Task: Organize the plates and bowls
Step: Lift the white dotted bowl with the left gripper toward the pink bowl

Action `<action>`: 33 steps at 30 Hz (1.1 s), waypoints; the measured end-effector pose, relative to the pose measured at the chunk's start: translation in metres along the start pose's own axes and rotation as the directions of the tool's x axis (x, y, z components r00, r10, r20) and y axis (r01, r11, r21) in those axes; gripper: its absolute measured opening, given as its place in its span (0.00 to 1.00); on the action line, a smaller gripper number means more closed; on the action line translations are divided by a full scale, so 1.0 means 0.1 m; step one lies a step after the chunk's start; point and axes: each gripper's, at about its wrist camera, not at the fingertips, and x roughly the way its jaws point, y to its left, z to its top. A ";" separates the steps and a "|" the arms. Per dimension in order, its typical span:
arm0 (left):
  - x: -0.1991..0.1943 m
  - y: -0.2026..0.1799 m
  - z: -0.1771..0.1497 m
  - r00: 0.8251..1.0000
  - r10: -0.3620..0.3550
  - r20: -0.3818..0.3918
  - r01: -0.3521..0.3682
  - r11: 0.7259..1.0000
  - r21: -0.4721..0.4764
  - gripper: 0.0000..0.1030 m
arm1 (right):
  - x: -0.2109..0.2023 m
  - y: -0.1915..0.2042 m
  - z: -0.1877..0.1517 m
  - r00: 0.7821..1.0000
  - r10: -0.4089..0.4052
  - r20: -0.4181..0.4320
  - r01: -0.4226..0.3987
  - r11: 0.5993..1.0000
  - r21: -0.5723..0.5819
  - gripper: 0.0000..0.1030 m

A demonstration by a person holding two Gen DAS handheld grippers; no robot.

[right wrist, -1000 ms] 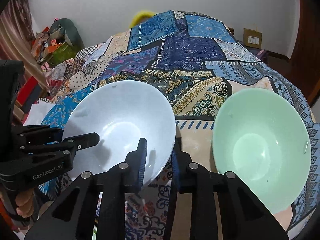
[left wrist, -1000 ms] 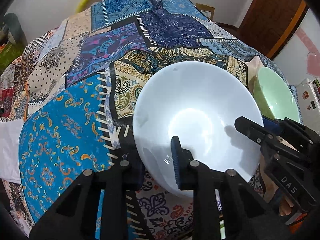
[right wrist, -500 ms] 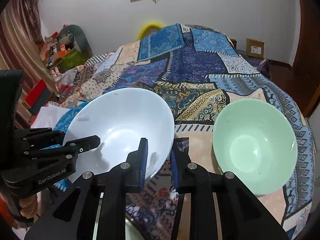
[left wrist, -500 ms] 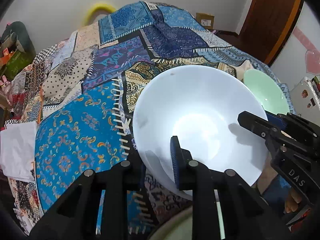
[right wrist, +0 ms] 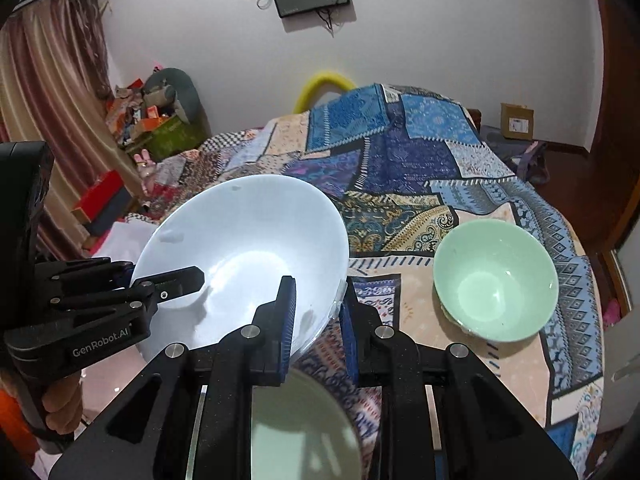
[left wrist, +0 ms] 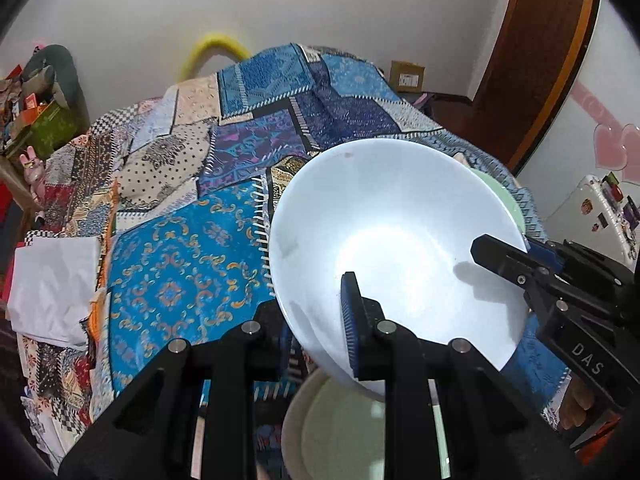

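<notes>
A big white bowl [left wrist: 392, 240] hangs tilted above the patchwork tablecloth [left wrist: 180, 264], held at two sides. My left gripper [left wrist: 318, 336] is shut on its near rim, one pad inside and one outside. My right gripper [right wrist: 318, 320] is shut on the bowl's [right wrist: 248, 256] right rim. Each view shows the other gripper too: the right one [left wrist: 520, 268] at the bowl's right edge, the left one [right wrist: 172, 280] at its left edge. A mint green bowl [right wrist: 496, 284] stands on the table to the right, only a sliver [left wrist: 506, 196] of it showing behind the white bowl.
Below the lifted bowl, a pale green dish [right wrist: 300, 428] shows near the table's front edge, also low in the left view [left wrist: 340, 432]. White paper [left wrist: 52, 280] lies at the table's left edge. A cluttered shelf [right wrist: 156, 120], a cardboard box [right wrist: 516, 120] and a brown door [left wrist: 536, 60] surround the table.
Both grippers have risen with the white bowl, so the table now looks farther away. The green bowl stayed on the cloth. The pale green dish has come into view underneath.
</notes>
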 end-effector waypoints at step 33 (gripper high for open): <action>-1.41 0.66 -1.09 0.994 0.055 0.090 -0.041 0.988 -0.151 0.21 | -0.45 1.09 -0.46 0.990 0.143 -0.014 -0.144 0.983 -0.114 0.19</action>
